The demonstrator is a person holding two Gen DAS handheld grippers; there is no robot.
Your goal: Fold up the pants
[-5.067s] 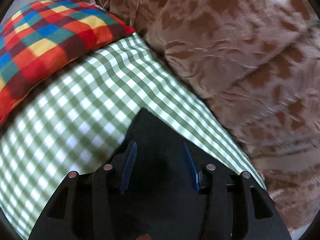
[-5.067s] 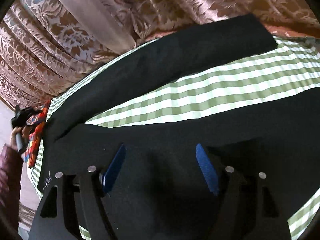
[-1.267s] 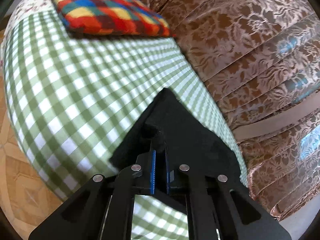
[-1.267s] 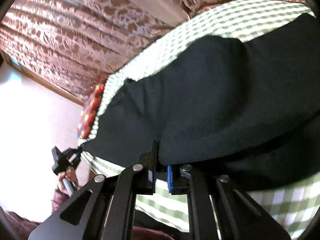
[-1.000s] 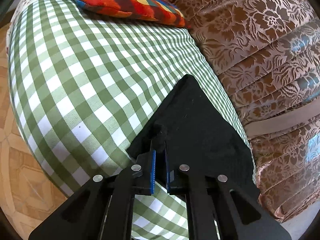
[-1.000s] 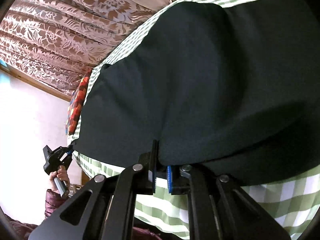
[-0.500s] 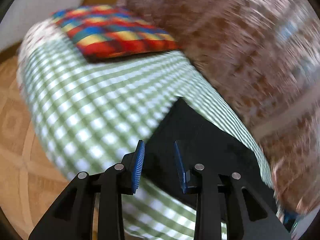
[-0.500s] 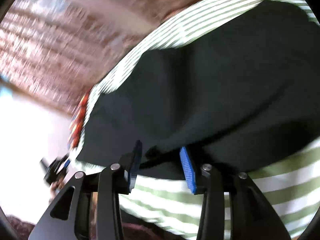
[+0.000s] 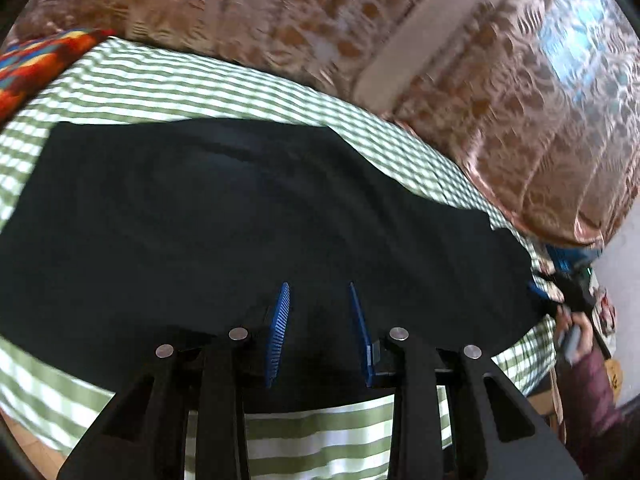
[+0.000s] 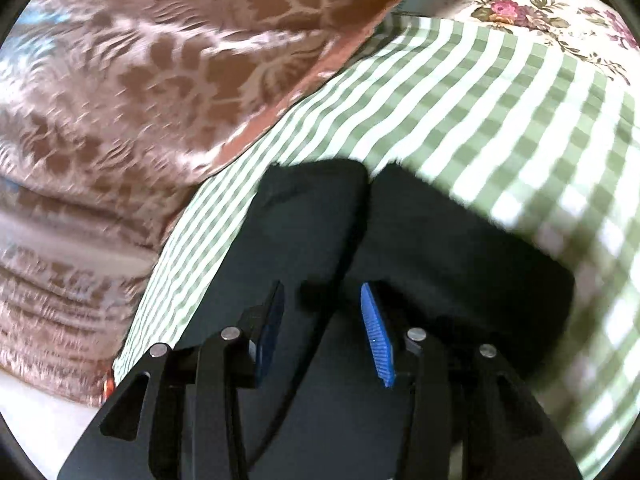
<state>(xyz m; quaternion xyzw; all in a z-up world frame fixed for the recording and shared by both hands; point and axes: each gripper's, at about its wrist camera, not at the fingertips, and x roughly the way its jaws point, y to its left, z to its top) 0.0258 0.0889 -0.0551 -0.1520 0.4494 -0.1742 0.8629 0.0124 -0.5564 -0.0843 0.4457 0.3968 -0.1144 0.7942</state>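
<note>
Dark black pants (image 9: 240, 216) lie spread lengthwise across the green-checked bed cover (image 9: 180, 84). My left gripper (image 9: 318, 286) hovers open over their near edge, and no cloth sits between its blue pads. At the pants' right end the other gripper (image 9: 538, 292) shows, held by a person's hand (image 9: 576, 336). In the right wrist view, one end of the pants (image 10: 316, 216) shows as two rounded lobes side by side on the checked cover (image 10: 480, 100). My right gripper (image 10: 322, 286) stands open just above that end, gripping nothing.
A red, blue and yellow plaid pillow (image 9: 36, 64) lies at the bed's far left. Brown patterned curtains (image 9: 520, 120) hang close behind the bed. A floral sheet (image 10: 540, 12) shows past the checked cover. Wooden floor lies below the bed's near edge.
Both grippers were shut on the pants' edge a second ago; both have opened and let go. Both cameras have swung sideways and rolled. The pants now lie flat on the bed.
</note>
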